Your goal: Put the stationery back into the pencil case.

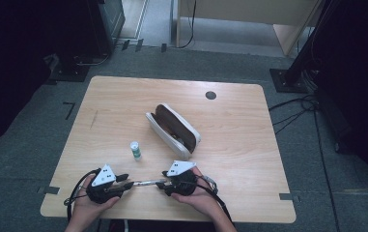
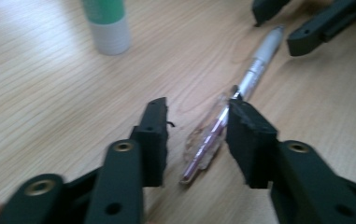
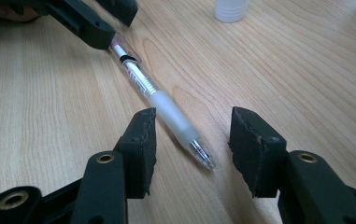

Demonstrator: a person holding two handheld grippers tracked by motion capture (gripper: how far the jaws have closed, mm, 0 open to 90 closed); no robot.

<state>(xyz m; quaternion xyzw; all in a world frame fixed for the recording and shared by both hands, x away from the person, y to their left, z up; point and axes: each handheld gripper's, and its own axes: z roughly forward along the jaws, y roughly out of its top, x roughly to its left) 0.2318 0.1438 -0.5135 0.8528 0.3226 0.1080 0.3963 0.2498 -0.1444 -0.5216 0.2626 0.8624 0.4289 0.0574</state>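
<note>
1. Left gripper: lay on the table at about 7 o'clock in the high view, held in the person's left hand, with its jaws pointing toward 3 o'clock. In the left gripper view the jaws stood partly apart; the clear end of the pen lay between them, and neither pad pressed on it.
2. Glue stick: stood upright at about 12 o'clock from the left gripper, apart from both grippers.
3. Pen: lay flat on the wood at about 6 o'clock in the high view, in line between the two grippers, its white grip and tip toward the right gripper.
4. Right gripper: rested just right of the pen, held in the right hand, pointing toward 9 o'clock. In the right gripper view the jaws were partly open, the pen's tip lay between them, and the pads stood clear of it.
5. Pencil case: lay open at about 1 o'clock from the pen, well apart from it.
</note>
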